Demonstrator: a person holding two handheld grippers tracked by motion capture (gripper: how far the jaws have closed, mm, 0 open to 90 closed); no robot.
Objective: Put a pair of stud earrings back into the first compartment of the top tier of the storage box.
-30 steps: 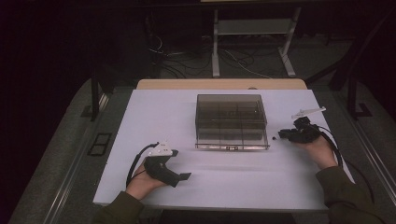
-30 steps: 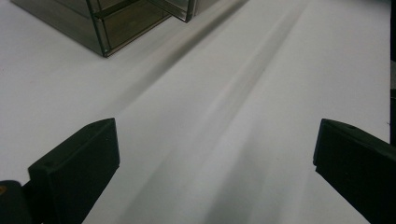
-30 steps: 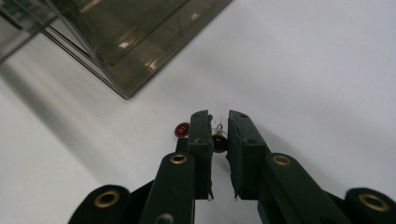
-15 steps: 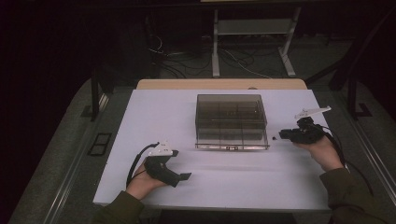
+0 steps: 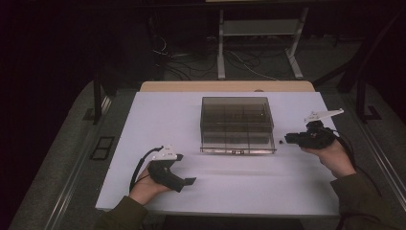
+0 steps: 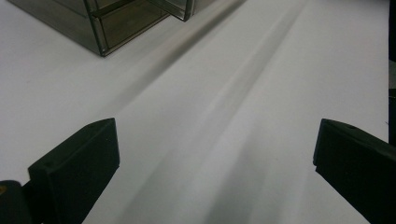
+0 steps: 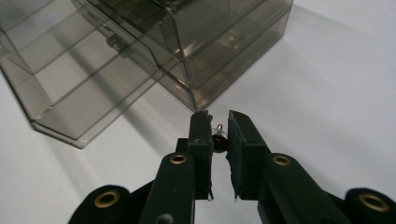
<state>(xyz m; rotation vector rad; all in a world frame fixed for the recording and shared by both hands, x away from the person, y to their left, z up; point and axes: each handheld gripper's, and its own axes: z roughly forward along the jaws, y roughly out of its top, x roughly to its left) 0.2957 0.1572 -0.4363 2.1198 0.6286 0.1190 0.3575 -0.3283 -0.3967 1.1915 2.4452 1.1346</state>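
A smoky see-through drawer box (image 5: 236,120) stands in the middle of the white table (image 5: 158,120), its bottom drawer (image 5: 238,144) pulled out toward me. My right gripper (image 5: 289,139) hovers just right of the box's front corner. In the right gripper view my right gripper (image 7: 219,117) is shut on a tiny dark red bead with a thin wire lead (image 7: 218,141), in front of the box (image 7: 196,42) and its open drawer (image 7: 70,79). My left gripper (image 5: 188,181) rests at the near left, and in its own view my left gripper (image 6: 215,154) stands open over bare table.
A tiny dark speck (image 5: 280,142) lies on the table by the box's right front corner. A tan board (image 5: 191,86) borders the far table edge. Beyond it are cables and a metal stand (image 5: 261,28) on the dark floor.
My right gripper has lifted a little and drifted slightly right, still shut on the small bead. The left gripper has not moved.
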